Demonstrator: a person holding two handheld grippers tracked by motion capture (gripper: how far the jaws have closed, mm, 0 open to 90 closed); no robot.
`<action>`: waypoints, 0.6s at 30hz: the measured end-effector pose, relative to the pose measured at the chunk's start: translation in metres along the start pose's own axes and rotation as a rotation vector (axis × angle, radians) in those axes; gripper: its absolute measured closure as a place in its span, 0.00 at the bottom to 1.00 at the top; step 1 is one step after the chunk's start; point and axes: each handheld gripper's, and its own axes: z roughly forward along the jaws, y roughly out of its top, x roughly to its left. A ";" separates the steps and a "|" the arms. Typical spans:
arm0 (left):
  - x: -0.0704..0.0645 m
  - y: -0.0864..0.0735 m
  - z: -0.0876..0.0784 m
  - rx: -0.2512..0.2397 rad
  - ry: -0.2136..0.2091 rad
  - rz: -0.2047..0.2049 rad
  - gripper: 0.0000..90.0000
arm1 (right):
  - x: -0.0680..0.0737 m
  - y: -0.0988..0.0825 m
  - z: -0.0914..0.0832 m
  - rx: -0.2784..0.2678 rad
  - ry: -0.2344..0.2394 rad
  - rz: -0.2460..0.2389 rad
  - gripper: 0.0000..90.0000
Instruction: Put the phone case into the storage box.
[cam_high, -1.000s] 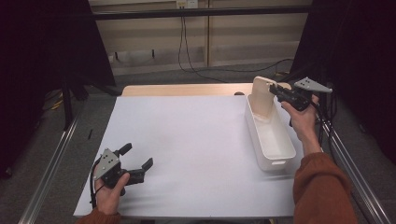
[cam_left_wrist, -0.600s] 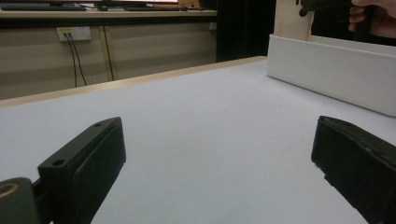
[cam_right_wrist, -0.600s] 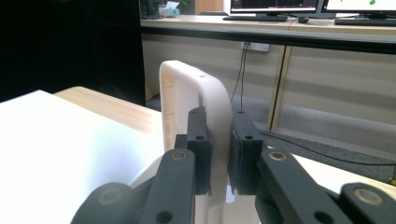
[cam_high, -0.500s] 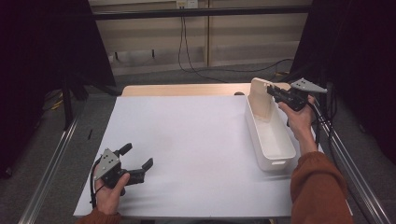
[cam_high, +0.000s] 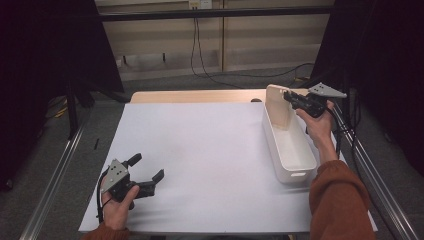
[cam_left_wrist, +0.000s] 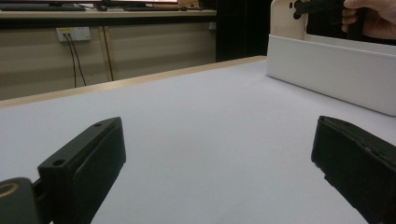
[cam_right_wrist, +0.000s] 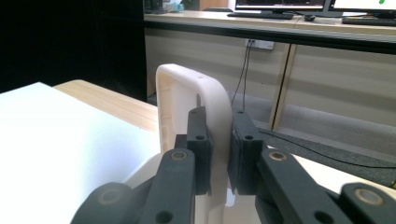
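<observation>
Here the right tool (cam_right_wrist: 218, 154) clamps a smooth cream lid (cam_right_wrist: 196, 98); left tool (cam_high: 145, 172) spread wide.

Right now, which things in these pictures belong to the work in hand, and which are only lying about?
In the work:
- right gripper, shut on the cream lid
- white bin

Lying about:
- left gripper, open, idle
- white sheet
- wall cables
</observation>
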 end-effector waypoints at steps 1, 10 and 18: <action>0.000 0.000 0.000 0.001 0.002 -0.001 0.04 | 0.000 0.001 0.001 0.006 -0.001 -0.006 0.90; -0.001 0.000 0.000 -0.001 -0.004 -0.002 0.04 | -0.004 0.002 0.003 0.026 -0.036 -0.021 0.89; -0.001 0.000 0.001 0.008 -0.004 0.009 0.04 | -0.012 -0.002 0.003 0.066 -0.078 -0.029 0.86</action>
